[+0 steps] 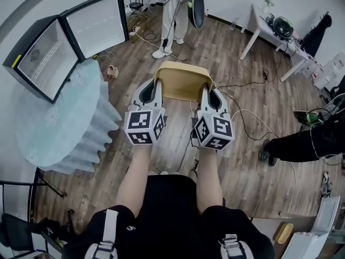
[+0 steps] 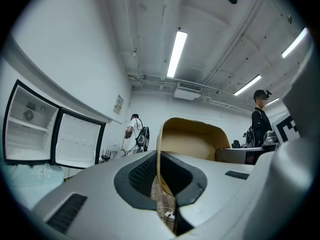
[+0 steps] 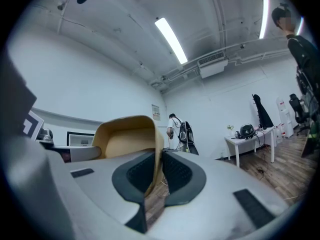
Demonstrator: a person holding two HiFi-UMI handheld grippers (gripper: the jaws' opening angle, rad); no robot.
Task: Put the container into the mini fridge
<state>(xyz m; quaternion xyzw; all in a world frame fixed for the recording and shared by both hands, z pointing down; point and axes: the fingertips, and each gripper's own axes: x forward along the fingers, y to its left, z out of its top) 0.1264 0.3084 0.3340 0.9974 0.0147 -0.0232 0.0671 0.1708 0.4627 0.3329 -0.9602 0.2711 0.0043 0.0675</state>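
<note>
A tan rectangular container point(image 1: 182, 81) hangs in the air above the wooden floor, carried between both grippers. My left gripper point(image 1: 157, 84) is shut on its left wall, and the left gripper view shows the thin tan wall point(image 2: 159, 170) pinched between the dark pads. My right gripper point(image 1: 205, 89) is shut on the right wall, which is clamped in the same way in the right gripper view point(image 3: 158, 170). The mini fridge point(image 1: 40, 55) stands on a round table at the upper left, its door point(image 1: 97, 25) swung open and its white inside bare.
The round table point(image 1: 59, 124) under the fridge has a pale blue pleated cloth. A person point(image 1: 173, 15) stands beyond the container, another person point(image 1: 304, 142) at the right. A white desk point(image 1: 272, 34) and floor cables point(image 1: 245, 125) lie at the right. A chair point(image 1: 21, 198) is lower left.
</note>
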